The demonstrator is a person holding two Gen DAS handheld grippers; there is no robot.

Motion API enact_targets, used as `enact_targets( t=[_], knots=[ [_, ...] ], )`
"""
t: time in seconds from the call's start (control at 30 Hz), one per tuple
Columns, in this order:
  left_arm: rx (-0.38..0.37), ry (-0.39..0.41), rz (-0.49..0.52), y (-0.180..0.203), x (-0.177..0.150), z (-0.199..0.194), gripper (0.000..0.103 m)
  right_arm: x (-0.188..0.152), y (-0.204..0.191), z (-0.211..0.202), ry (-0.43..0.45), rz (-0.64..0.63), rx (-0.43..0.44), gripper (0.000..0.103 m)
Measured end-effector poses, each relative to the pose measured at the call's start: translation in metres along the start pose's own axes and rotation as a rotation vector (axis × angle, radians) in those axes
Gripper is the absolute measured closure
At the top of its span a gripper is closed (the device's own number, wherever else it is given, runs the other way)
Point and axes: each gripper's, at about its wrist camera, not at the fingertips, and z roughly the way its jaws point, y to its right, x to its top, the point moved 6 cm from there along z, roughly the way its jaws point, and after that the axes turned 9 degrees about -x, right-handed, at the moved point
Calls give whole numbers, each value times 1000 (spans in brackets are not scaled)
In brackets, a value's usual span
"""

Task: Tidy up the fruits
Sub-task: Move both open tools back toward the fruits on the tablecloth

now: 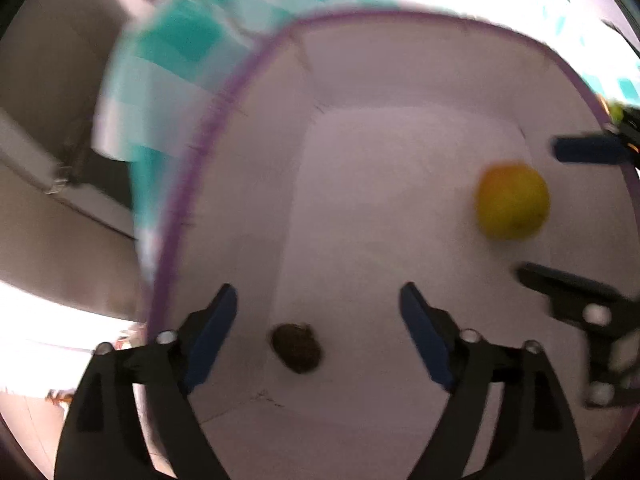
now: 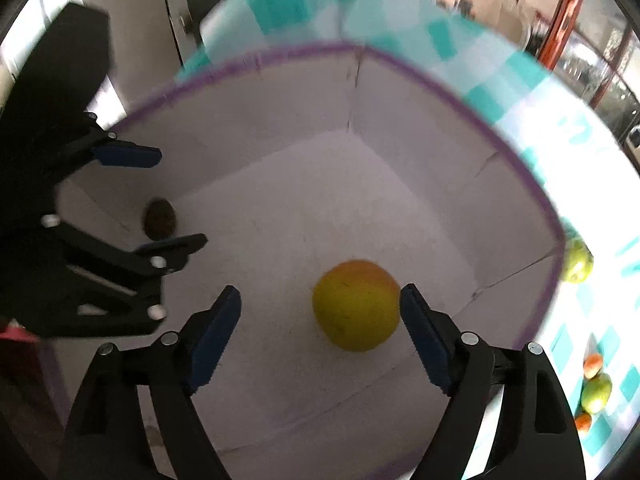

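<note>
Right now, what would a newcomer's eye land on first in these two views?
The yellow-orange fruit stands out, lying on the pale floor of the purple-rimmed bin, between the open right gripper fingers. Next is the small dark brown fruit near the bin's wall, below the open left gripper. Outside the bin, more fruit lies on the teal checked cloth.

I see a yellow fruit with an orange blush on its upper side resting on the floor of the white fabric bin, which is edged in purple. A small dark brown fruit, rough-skinned and oval, lies well apart from it near the bin's wall. Outside the bin, on the teal-checked cloth, I see a green fruit just beside the corner.
</note>
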Motion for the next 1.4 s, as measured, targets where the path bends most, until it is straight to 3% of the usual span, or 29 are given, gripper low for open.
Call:
enact_targets(
  t=[0.07,0.17,0.23,0.37,0.5,0.67,0.8,0.9,1.1,1.4],
  knots=[
    [19,89,-73,-2,2,-22,17,-1,14,-25,86,45,17,24],
    [56,208,-105,10,6,-56,9,-19,45,-58,155,126,19,21],
    [97,309,-104,31,13,-87,2,-32,71,-73,174,191,0,21],
    [184,425,-53,83,28,-123,2,-85,140,-84,130,319,-73,18],
    [54,342,-46,162,33,-117,2,-144,181,-79,19,407,-117,16],
    [-67,257,38,247,17,-96,2,-202,216,-66,-84,470,-156,16],
    [-164,129,88,292,4,-61,2,-242,244,-60,-147,557,-194,16],
    [-176,55,143,313,-2,-37,2,-268,265,-61,-168,616,-249,16],
    [-128,-19,284,333,0,5,2,-282,303,-50,-174,735,-296,17],
    [-154,-55,331,326,38,46,2,-237,348,-5,-185,705,-361,26]
  ],
)
